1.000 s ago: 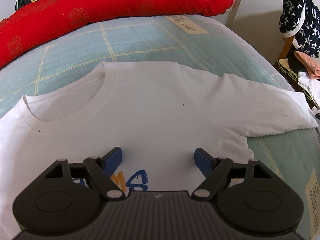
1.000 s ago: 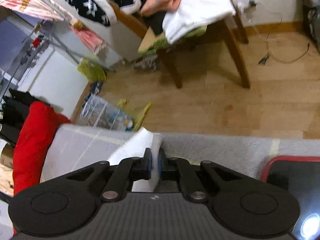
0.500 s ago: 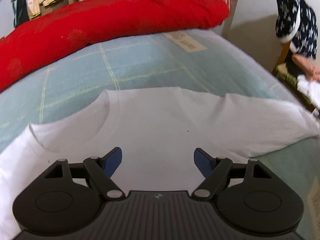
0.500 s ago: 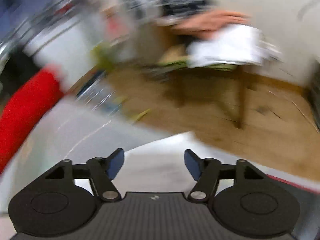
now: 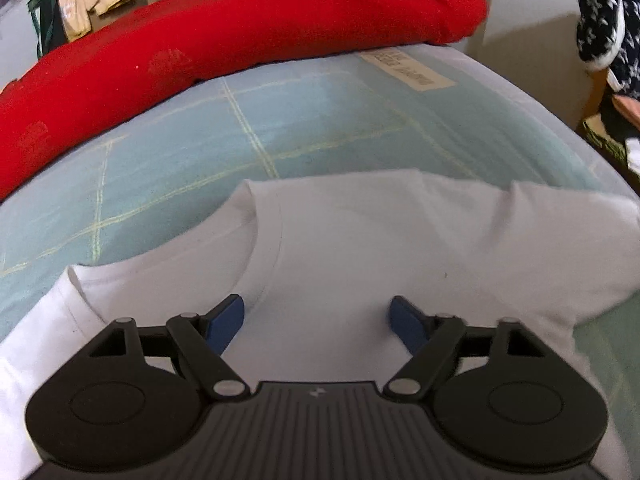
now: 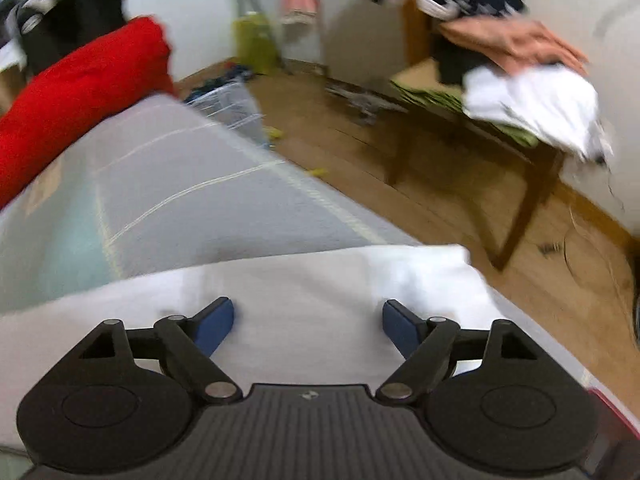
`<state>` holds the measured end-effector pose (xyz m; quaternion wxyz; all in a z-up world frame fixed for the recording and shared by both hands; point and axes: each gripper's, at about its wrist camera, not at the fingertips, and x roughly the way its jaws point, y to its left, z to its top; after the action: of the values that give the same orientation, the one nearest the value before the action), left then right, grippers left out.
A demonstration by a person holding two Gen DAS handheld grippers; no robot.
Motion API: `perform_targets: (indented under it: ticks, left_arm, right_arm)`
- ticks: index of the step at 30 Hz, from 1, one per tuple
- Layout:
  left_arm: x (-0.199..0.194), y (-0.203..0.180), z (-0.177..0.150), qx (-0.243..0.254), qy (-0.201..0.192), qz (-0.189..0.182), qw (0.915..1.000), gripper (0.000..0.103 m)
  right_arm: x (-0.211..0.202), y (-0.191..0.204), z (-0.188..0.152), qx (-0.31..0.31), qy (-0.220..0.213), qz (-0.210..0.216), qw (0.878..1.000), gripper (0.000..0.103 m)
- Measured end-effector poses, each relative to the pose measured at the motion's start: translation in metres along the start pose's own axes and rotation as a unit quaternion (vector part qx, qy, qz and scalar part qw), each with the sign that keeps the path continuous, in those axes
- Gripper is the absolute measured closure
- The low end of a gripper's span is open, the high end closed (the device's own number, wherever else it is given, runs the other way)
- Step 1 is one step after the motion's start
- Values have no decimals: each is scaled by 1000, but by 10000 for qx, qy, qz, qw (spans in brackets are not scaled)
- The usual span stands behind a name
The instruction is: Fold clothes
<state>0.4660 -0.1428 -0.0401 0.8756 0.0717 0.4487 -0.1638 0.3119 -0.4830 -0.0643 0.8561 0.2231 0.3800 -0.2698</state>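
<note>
While the white shirt (image 5: pixel 380 248) lies flat on the bed (image 5: pixel 280 128), both tools hang over it, the left tool (image 5: pixel 318 316) wide, the right tool (image 6: pixel 308 316) just opening wide, nothing held.

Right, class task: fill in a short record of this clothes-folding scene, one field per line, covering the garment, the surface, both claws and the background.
garment: white T-shirt, lying flat
surface: pale blue bed cover
left claw: open, above shirt, empty
right claw: open, just been opening, nothing between pads
behind: red pillow
floor side: wooden chair piled with clothes
</note>
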Motion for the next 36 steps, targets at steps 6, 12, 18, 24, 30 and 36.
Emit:
perform_targets:
  ticks: [6, 12, 18, 24, 30, 36]
  left_arm:
    - [5, -33, 32, -208, -100, -1798, 9834, 27]
    - [52, -53, 47, -188, 23, -2025, 9791, 27]
    - [76, -51, 72, -377, -76, -1855, 9819, 28]
    - [45, -58, 72, -537, 7, -2707, 9612, 26]
    - [80, -84, 58, -240, 364, -2593, 9648, 27]
    - [73, -79, 90, -698, -13, -2377, 9688, 28]
  right_arm:
    - [-1, 21, -5, -373, 72, 119, 9992, 15]
    - [5, 36, -13, -517, -50, 46, 9986, 5]
    - [2, 35, -17, -577, -71, 88, 9983, 3]
    - [-4, 35, -16, -574, -62, 141, 9982, 3]
    - [-17, 45, -18, -772, -201, 275, 9964, 3]
    - [-27, 66, -21, -1216, -150, 413, 9916, 3]
